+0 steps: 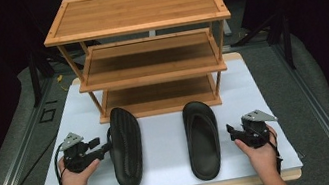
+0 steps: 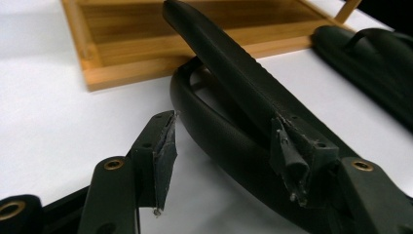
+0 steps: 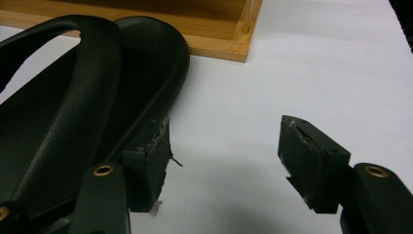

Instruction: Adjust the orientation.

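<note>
Two black slippers lie on the white board in front of a bamboo shoe rack [image 1: 148, 70]. The left slipper [image 1: 126, 147] is turned over, ribbed sole up, resting on its strap [image 2: 204, 122]. My left gripper [image 1: 105, 145] is at that slipper's left edge. In the left gripper view its jaws [image 2: 224, 124] stand apart around the strap and sole edge [image 2: 229, 73], the left pad clear of them. The right slipper [image 1: 203, 139] lies sole down. My right gripper [image 1: 231, 131] sits just to its right, open, with bare board between the jaws [image 3: 226, 126] and its left jaw beside the slipper's rim [image 3: 73, 97].
The three-shelf rack stands at the back of the white board [image 1: 166, 173], its bottom shelf [image 2: 136, 44] just beyond the slippers' toes. A rack corner [image 3: 214, 44] is close ahead of the right gripper. The board's front edge runs just behind both hands.
</note>
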